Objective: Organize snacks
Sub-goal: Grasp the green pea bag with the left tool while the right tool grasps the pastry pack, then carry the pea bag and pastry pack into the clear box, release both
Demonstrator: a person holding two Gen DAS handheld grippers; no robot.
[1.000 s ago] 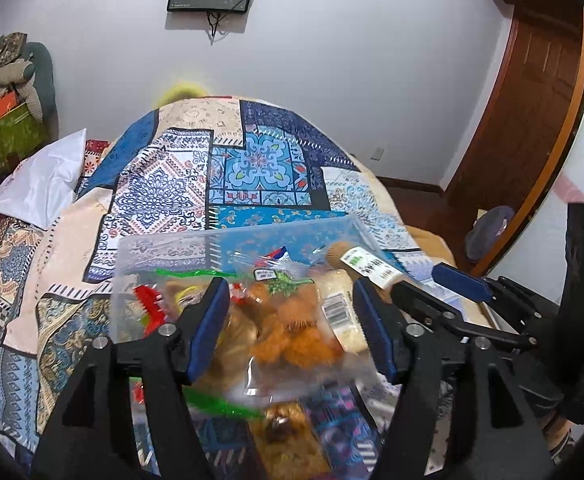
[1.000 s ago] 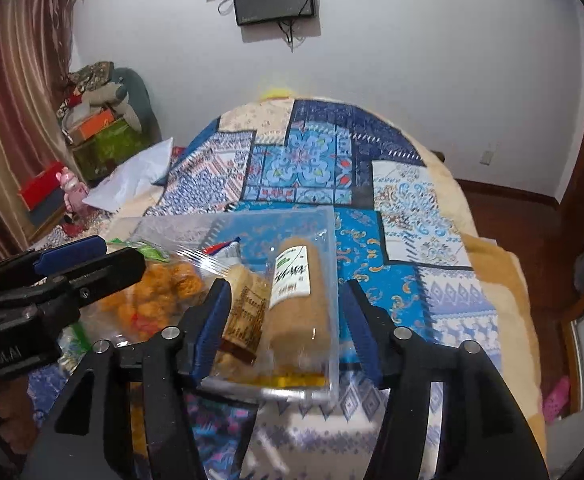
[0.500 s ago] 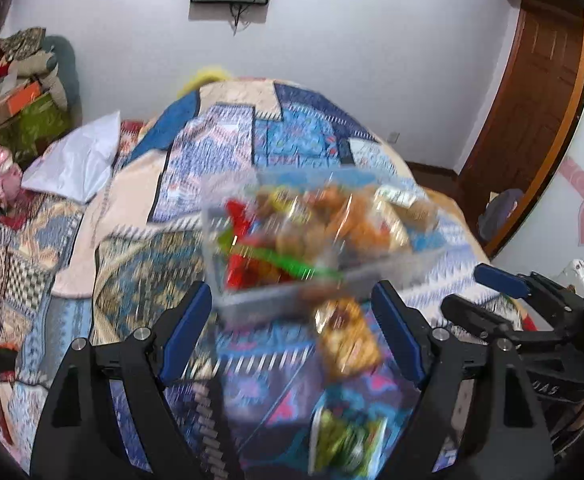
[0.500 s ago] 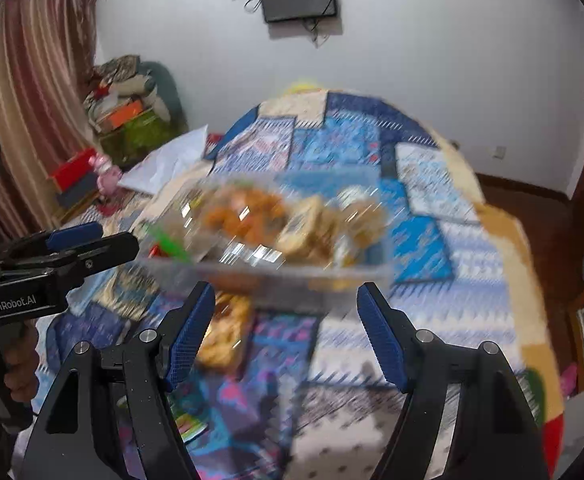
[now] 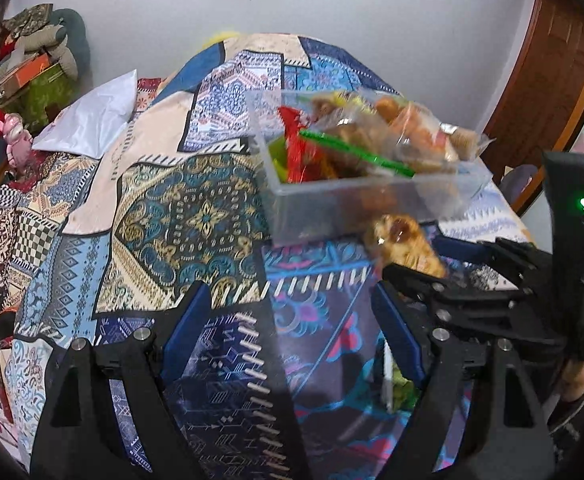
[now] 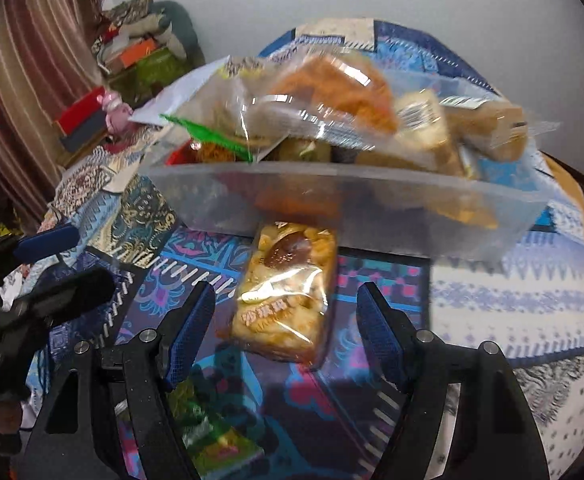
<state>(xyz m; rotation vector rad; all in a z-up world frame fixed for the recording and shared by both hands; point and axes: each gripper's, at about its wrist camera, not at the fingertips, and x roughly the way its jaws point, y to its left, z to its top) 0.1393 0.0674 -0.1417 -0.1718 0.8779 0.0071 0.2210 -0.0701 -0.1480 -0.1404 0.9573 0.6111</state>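
A clear plastic bin (image 5: 331,208) heaped with wrapped snacks sits on the patterned bedspread; it also shows in the right wrist view (image 6: 371,208). A clear-wrapped nut cake packet (image 6: 288,296) lies on the bedspread just in front of the bin, also seen in the left wrist view (image 5: 403,244). A green packet (image 6: 212,432) lies low by my right gripper. My right gripper (image 6: 286,336) is open, its jaws on either side of the near end of the nut cake packet. My left gripper (image 5: 292,336) is open and empty over bare bedspread, left of the packet.
The patterned bedspread (image 5: 164,208) covers the bed. A white pillow (image 5: 88,124) and piled boxes and clothes (image 5: 28,64) lie at the far left. A wooden door (image 5: 551,80) stands at the right. The right gripper's body (image 5: 511,300) shows in the left wrist view.
Both grippers have pulled back and down from the bin to the bedspread. The right one now brackets the nut cake packet. The left one has shifted left of it.
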